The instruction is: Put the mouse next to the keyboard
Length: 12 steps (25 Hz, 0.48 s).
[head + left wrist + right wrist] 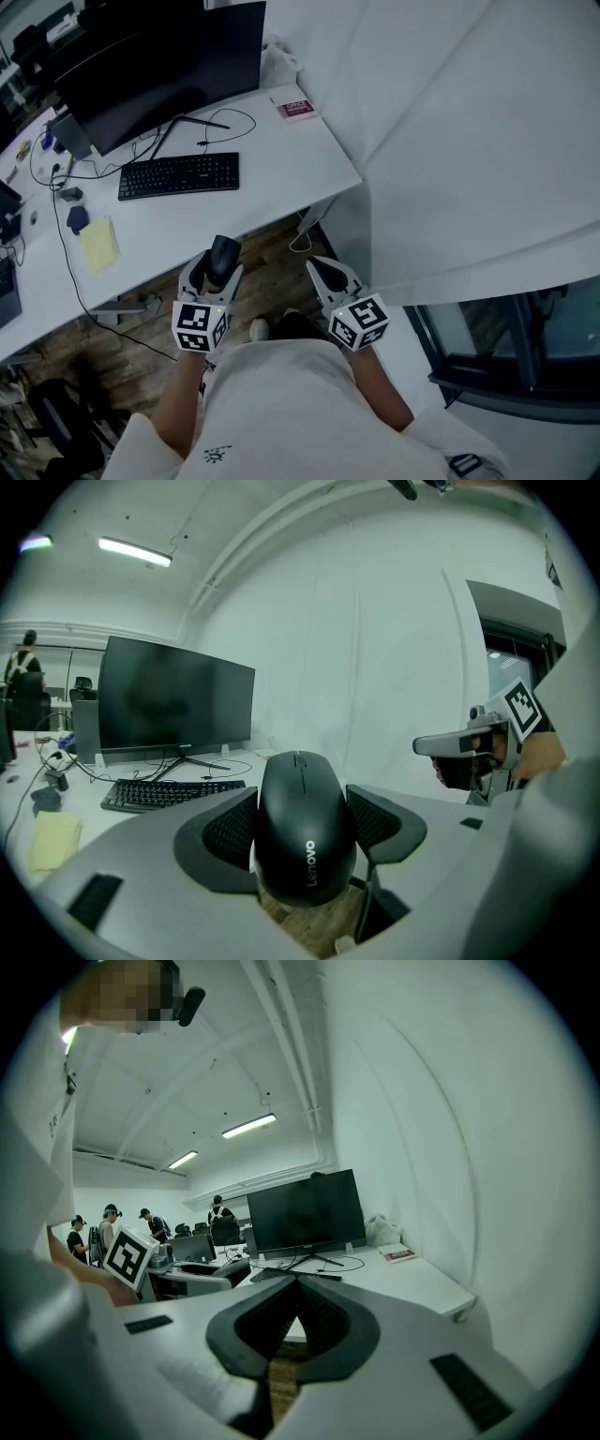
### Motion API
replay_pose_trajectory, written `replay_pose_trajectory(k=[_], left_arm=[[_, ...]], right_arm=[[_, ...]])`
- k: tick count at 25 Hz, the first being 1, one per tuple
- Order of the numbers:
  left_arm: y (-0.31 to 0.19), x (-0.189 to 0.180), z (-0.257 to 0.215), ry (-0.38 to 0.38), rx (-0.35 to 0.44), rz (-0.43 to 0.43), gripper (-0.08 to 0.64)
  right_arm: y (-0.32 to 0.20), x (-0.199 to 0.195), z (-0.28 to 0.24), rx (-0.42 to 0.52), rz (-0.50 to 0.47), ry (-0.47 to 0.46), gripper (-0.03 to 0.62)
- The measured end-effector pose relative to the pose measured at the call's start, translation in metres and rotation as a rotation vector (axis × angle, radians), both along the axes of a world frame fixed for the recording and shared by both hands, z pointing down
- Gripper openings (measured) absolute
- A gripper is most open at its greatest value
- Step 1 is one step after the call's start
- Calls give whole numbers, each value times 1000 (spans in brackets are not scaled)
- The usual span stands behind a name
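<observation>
The mouse (305, 832), black and rounded, sits clamped between the two jaws of the left hand-held gripper (218, 270), its narrow end pointing away from the person and its wider rear hanging toward the camera that rides on the gripper. The textured pads (228, 832) press against both its flanks, so the jaws stand about a mouse-width apart. In the head view this hand-held gripper is held in the air over the wooden floor (274, 246), just short of the near edge of the white table (281, 178), and aimed toward it. The keyboard (179, 175) lies farther in on the table, in front of the dark monitor (159, 70), well apart from the mouse. A yellow notepad (98, 244) lies to the keyboard's left.

The right hand-held gripper (317, 265) has its jaws brought together at the tips with nothing between them. It hovers beside the left one, also over the floor and off the table. Both forearms reach forward from the person's body at a similar height, bent at the elbows, with the marker cubes (202, 326) facing up.
</observation>
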State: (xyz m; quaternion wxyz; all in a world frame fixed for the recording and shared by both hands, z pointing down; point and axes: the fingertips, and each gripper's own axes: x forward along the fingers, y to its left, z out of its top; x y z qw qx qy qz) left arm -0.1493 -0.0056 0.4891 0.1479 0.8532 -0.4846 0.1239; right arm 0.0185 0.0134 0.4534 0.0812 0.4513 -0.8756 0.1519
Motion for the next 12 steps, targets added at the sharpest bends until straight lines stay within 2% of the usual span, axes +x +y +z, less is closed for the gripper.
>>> replay_pose_trajectory(k=[12], left_arm=[[-19,0,11,10,-22,-36,302]], right_arm=[[-27,0,9,-13,-23,13,18]])
